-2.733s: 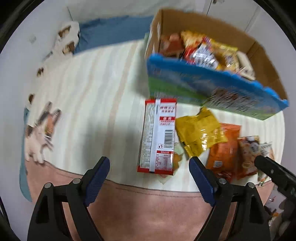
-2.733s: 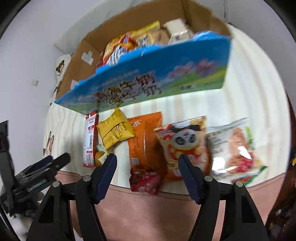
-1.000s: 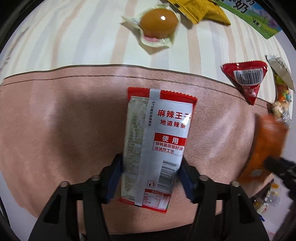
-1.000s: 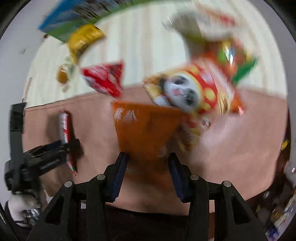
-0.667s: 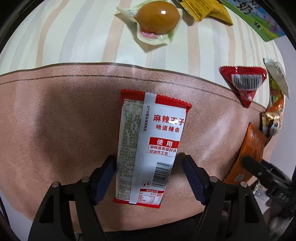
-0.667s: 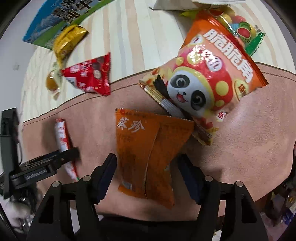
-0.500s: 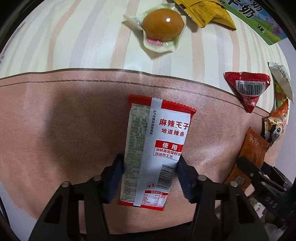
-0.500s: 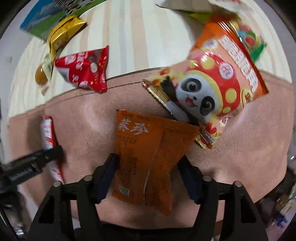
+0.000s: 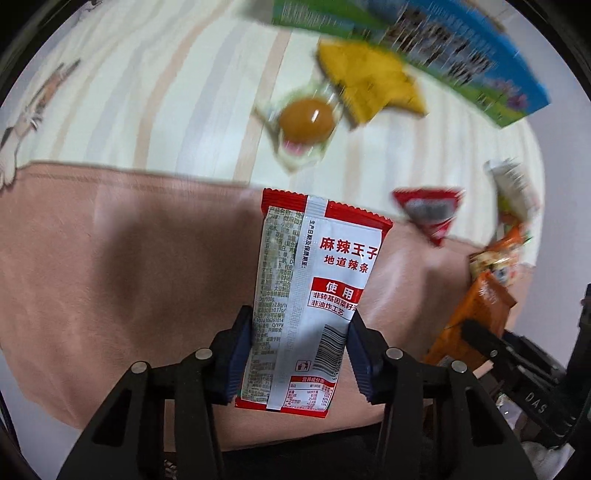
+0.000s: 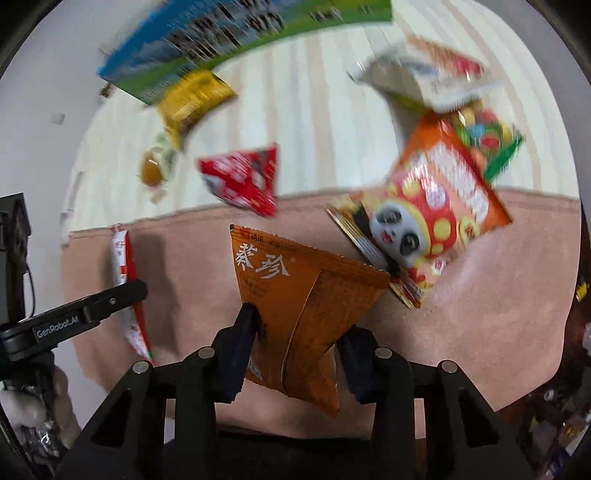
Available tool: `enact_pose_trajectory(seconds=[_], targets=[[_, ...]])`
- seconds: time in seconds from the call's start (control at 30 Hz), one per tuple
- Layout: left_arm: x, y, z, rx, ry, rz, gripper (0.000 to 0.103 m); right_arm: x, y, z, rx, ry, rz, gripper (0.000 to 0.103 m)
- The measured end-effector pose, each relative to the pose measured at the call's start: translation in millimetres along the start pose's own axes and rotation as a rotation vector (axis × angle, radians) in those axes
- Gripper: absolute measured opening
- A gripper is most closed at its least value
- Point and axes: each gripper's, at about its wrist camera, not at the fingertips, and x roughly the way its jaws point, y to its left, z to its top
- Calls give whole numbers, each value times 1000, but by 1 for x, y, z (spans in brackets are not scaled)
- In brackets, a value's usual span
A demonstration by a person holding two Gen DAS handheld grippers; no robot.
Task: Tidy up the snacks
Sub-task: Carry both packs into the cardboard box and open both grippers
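Left gripper (image 9: 299, 354): fingers just closed, pinching the lower part of a red-and-white packet (image 9: 314, 295), held above the pink blanket (image 9: 129, 266). Right gripper (image 10: 295, 347): fingers likewise just closed, clamped on an orange packet (image 10: 295, 306), its top corner overlapping the panda bag (image 10: 417, 221). Beyond, on the striped sheet (image 9: 177, 92): red triangular pouch (image 10: 243, 181), wrapped egg (image 9: 306, 118), yellow packet (image 9: 369, 85). Farthest, blurred blue-green box (image 10: 229, 33).
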Motion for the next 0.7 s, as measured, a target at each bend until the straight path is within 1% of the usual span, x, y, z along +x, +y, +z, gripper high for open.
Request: enact_pose_trajectory(seconds=[0.1,0.13,0.17,0.2,0.23,0.27,0.3,0.33,0.4,0.47,0.57,0.63,0.7], targets=[[-35,-10,9,6,-53,-49,45,-30,-3,13,-7,-31,62,45],[-46,-16,17,16,-75,-71,45,-38,1,20,-4,-44,81,45],[-56,-21,21,20,-92,-88,45,-49,6,21,-6,-56,99,45],[-59,-24,29,26,-104,-100,45,-59,15,32,-8,-69,118,45],[-70,-30,35,37,-117,-114,45,-71,18,41,-10,-90,141,45],[-79,-37,40,43,-132,-130,45,-75,29,51,-15,-102,152,44],[-77,-43,56,51,-148,-145,45,-85,35,60,-25,-121,164,44],[-90,-49,67,68,-169,-158,45,-94,39,70,-30,-142,175,44],[-111,-52,79,85,-198,-167,45,-113,50,93,-49,-183,191,44],[-127,-63,105,100,-230,-176,45,-131,54,117,-60,-223,200,44],[-144,-76,144,131,-270,-155,45,-155,61,160,-85,-278,193,44],[-149,-83,176,140,-276,-137,45,-168,68,194,-110,-304,175,44],[-146,-84,208,125,-250,-135,45,-167,77,226,-127,-310,162,44]])
